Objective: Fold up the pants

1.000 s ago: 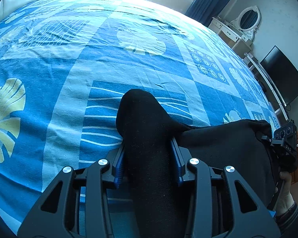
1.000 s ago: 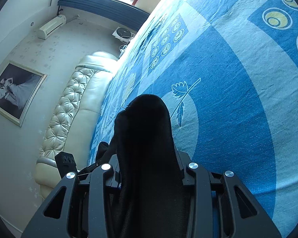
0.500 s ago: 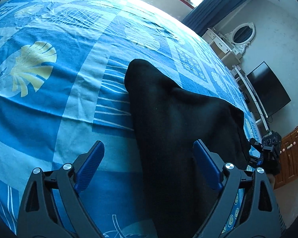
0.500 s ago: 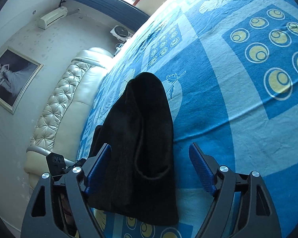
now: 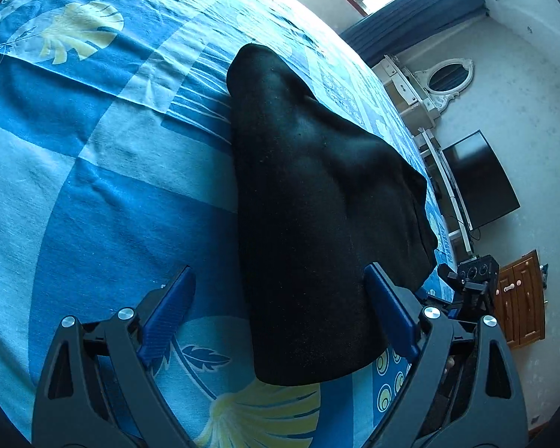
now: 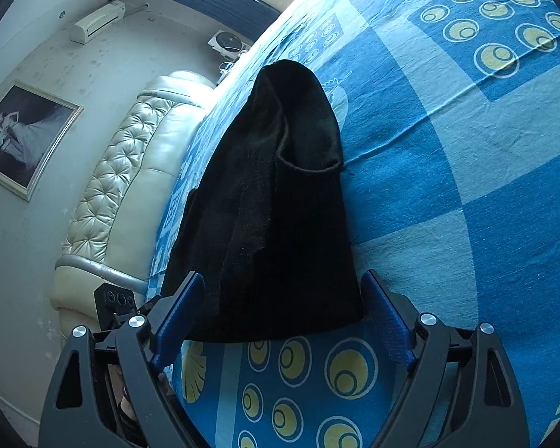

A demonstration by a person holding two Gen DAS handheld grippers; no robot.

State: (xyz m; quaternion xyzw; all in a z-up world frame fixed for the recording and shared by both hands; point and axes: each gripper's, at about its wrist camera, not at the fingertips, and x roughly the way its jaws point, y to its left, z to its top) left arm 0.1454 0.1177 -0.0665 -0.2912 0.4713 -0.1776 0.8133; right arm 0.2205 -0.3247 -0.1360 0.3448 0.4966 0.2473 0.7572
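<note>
Blue patterned bedsheet (image 5: 93, 186) fills the left, with a mirror (image 5: 446, 78) and dark TV (image 5: 478, 183) off right. Black pants (image 5: 317, 224) lie folded on the sheet, long axis running away from the left gripper (image 5: 280, 317), jaws spread, pads clear. Right gripper (image 6: 280, 321) is opening around the near edge, nothing held.

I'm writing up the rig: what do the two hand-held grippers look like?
The left hand-held gripper and right hand-held gripper match: black angular frames with triangular cut-outs, silver round bolts, and ribbed blue pads on the fingers. No cables or sleeves show.
</note>
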